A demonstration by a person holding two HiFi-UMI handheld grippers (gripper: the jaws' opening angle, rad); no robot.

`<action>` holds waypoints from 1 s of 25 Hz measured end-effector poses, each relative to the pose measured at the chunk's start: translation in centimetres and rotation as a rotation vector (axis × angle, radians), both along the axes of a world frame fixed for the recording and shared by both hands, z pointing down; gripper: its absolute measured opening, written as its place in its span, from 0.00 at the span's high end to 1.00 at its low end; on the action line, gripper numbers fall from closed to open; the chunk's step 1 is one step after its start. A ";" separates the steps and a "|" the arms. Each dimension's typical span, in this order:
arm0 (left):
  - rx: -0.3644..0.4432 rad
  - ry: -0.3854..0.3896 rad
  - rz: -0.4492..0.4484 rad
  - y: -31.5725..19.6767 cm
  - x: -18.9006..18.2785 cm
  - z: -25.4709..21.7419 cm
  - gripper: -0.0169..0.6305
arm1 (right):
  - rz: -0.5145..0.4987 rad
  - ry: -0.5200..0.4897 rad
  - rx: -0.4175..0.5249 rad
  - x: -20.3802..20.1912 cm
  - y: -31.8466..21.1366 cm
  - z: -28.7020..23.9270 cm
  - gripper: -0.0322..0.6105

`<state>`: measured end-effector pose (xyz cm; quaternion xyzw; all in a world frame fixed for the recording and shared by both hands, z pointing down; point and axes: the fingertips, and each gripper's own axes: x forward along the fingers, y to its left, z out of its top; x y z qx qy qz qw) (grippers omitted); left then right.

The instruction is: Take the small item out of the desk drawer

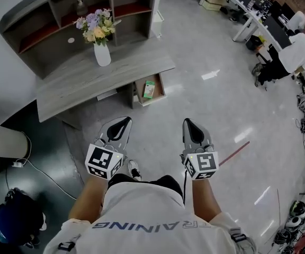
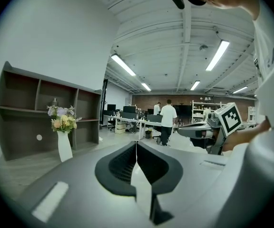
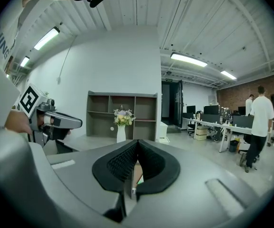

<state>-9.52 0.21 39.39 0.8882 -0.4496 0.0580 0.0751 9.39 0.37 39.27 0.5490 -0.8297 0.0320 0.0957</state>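
Under desk [image 1: 89,77], open drawer [image 1: 160,87] holds small green-white box [image 1: 149,89]; left gripper [image 1: 122,124], right gripper [image 1: 191,125] well back, fingers together, empty.

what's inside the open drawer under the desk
A small green-and-white box lies in the drawer, on its brown floor. The drawer's rear part sits under the desktop, so anything back there is covered.

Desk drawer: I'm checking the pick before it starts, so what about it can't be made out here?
1) The small item, head view: too small to read its print.
2) Rear of the drawer, head view: hidden under the desk top.
3) The drawer, left gripper view: covered by the left tongs and their own body.
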 end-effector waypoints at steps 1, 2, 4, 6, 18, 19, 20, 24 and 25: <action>-0.005 0.000 0.000 -0.5 -0.5 0.2 0.99 | 0.003 0.006 -0.013 -0.3 -0.3 0.3 0.93; -0.012 0.004 0.000 -1.0 -0.9 0.3 0.99 | 0.006 0.014 -0.025 -0.6 -0.7 0.5 0.93; -0.022 0.018 -0.004 -1.8 -1.7 0.6 0.99 | 0.007 0.028 -0.044 -1.2 -1.4 0.5 0.93; -0.026 0.031 -0.010 -2.6 -2.2 0.7 0.99 | 0.005 0.040 -0.047 -1.6 -2.4 0.3 0.93; -0.080 0.011 -0.102 -8.2 -3.2 3.2 0.99 | -0.114 0.023 -0.097 -3.7 -11.1 2.9 0.93; -0.087 0.008 -0.105 -9.1 -2.8 3.4 0.99 | -0.117 0.017 -0.101 -3.2 -12.2 3.1 0.93; -0.096 0.005 -0.109 -10.0 -2.3 3.7 0.99 | -0.119 0.012 -0.105 -2.6 -13.3 3.2 0.93; -0.124 -0.002 -0.139 -14.3 0.2 4.2 0.99 | -0.126 0.001 -0.142 0.4 -17.7 4.7 0.93; -0.130 -0.002 -0.148 -15.4 0.8 4.3 0.99 | -0.129 0.002 -0.154 1.3 -18.7 5.3 0.93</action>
